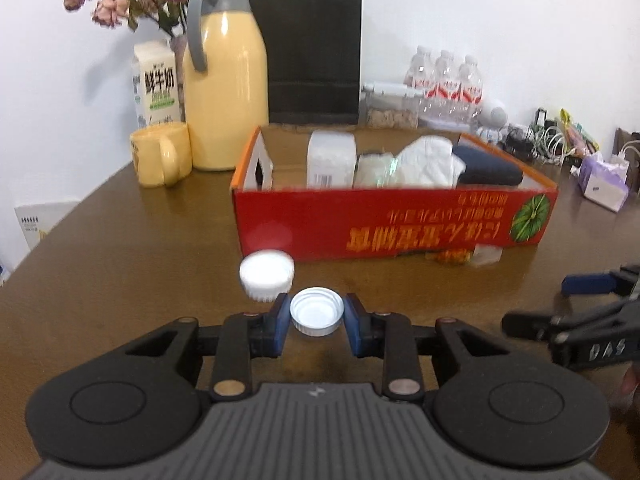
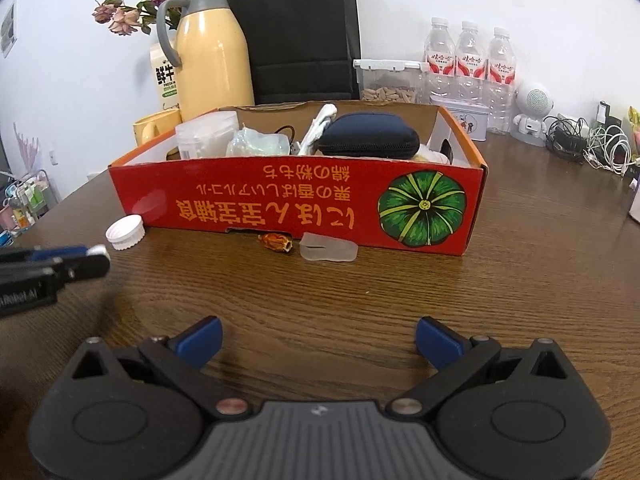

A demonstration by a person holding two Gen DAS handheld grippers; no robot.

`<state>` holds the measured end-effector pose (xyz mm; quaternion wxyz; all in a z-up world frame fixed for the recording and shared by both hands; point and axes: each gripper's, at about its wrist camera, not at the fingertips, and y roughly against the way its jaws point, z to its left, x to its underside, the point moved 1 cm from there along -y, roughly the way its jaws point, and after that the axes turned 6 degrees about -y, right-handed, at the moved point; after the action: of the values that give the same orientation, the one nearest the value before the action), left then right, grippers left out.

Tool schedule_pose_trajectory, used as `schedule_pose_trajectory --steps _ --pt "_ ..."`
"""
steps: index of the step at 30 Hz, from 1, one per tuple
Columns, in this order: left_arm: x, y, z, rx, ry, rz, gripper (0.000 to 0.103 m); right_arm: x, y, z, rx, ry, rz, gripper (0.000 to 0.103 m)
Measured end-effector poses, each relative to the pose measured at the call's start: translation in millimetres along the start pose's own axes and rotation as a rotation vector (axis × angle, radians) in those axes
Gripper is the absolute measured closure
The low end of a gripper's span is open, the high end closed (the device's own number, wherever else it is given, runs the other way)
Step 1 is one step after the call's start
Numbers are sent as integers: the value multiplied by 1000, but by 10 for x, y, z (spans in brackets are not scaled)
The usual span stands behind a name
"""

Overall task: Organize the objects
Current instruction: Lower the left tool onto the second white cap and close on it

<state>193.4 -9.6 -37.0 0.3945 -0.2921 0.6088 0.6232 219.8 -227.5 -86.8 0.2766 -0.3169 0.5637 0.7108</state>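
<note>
My left gripper [image 1: 317, 299] is shut on a small white bottle cap [image 1: 317, 314] that lies hollow side up on the brown table; both blue pads [image 1: 281, 318] touch its rim. A second white ribbed cap [image 1: 267, 276] lies just beyond it to the left, in front of the red cardboard box [image 1: 392, 216]. That second cap [image 2: 126, 233] shows in the right wrist view too, by the box's left corner [image 2: 132, 200]. My right gripper [image 2: 318, 340] hovers open over bare table with nothing between its fingers. An orange wrapped sweet [image 2: 276, 242] and a translucent piece [image 2: 328, 252] lie against the box's front.
The box holds a navy pouch [image 2: 368, 136], a white container [image 2: 204, 136] and soft white items. Behind it stand a yellow thermos [image 2: 214, 56], a yellow mug [image 1: 160, 156], a milk carton [image 1: 156, 84], a black paper bag [image 2: 300, 32], water bottles [image 2: 468, 56] and cables [image 2: 592, 144].
</note>
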Motion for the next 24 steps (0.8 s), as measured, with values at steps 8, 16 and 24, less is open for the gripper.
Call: schedule_pose_trajectory --steps 8,16,24 --pt "-320 -55 -101 -20 -37 -92 74 -1 2 -1 1 -3 1 0" --pt "-231 -323 -27 -53 5 -91 74 -16 13 -12 15 -10 -21 0" --pt "-209 -288 86 -46 46 -98 74 -121 -71 49 34 33 -63 19"
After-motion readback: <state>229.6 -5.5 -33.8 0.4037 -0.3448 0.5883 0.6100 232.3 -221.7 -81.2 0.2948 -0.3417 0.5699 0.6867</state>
